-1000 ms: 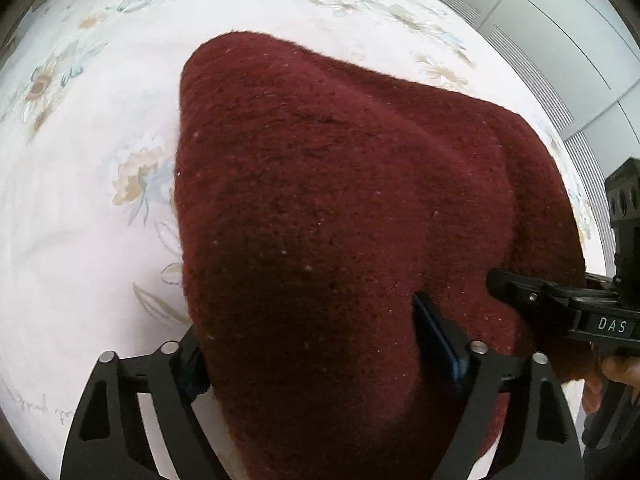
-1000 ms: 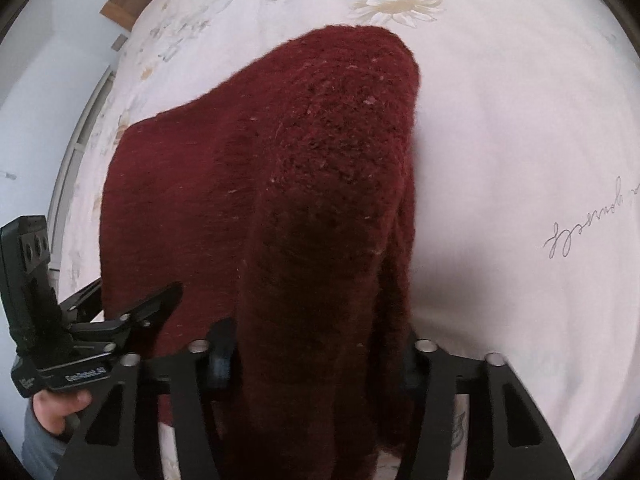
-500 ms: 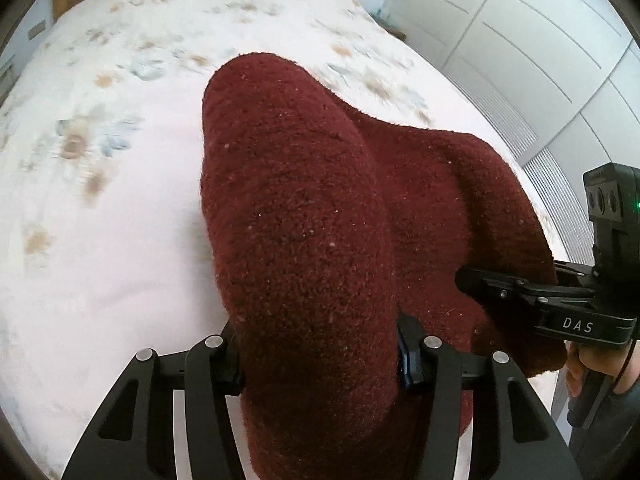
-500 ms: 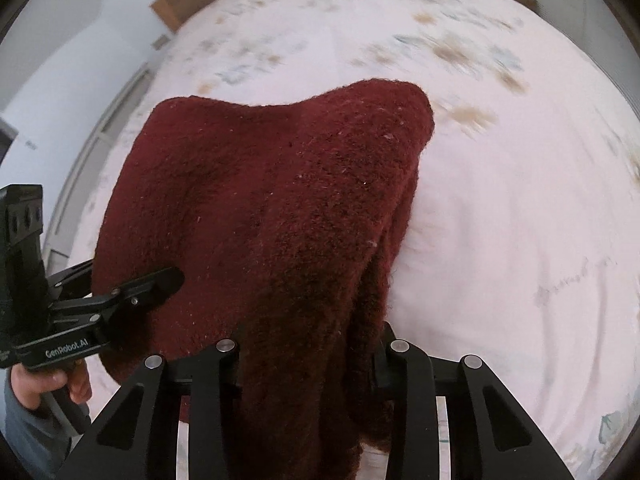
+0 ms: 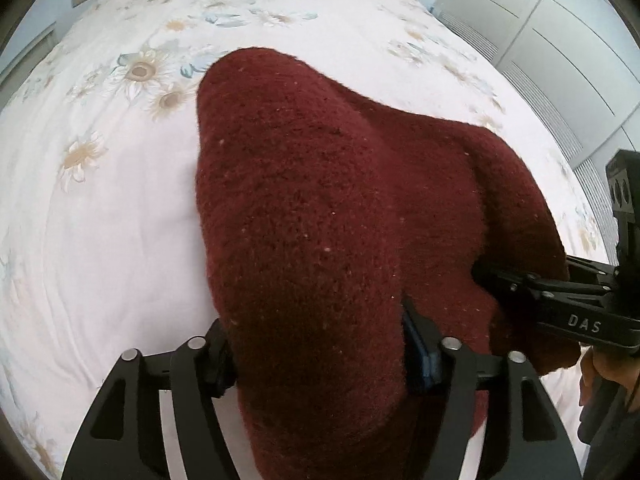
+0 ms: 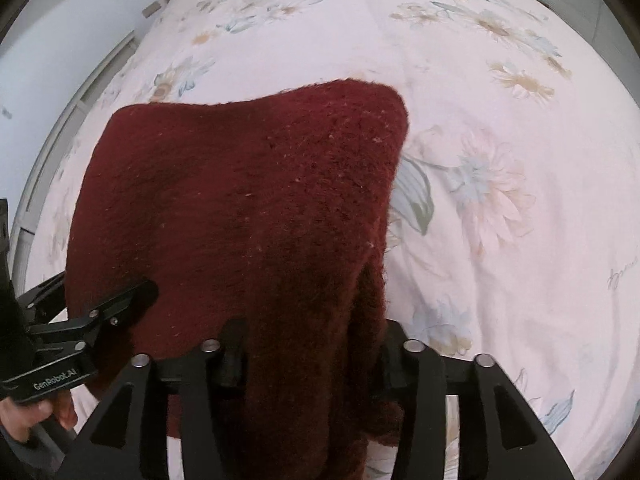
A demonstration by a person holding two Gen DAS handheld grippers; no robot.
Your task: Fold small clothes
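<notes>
A dark red knitted garment (image 5: 328,216) is shown lifted above a bed covered by a pale floral bedspread (image 5: 100,208), with one bunched edge caught in each gripper and the cloth sagging between them. In the left wrist view, the left gripper (image 5: 320,354) is seen pinching a thick fold of the knit, its blue-padded finger (image 5: 420,344) pressed against the wool; its jaws have just been widening, with the fold between them. In the right wrist view, the right gripper (image 6: 310,354) is likewise clamped on a hanging fold, its jaws also having just been widening around the cloth. Each gripper appears at the edge of the other's view, held in a hand (image 6: 36,416). White wardrobe doors (image 5: 560,40) are visible beyond the bed.
</notes>
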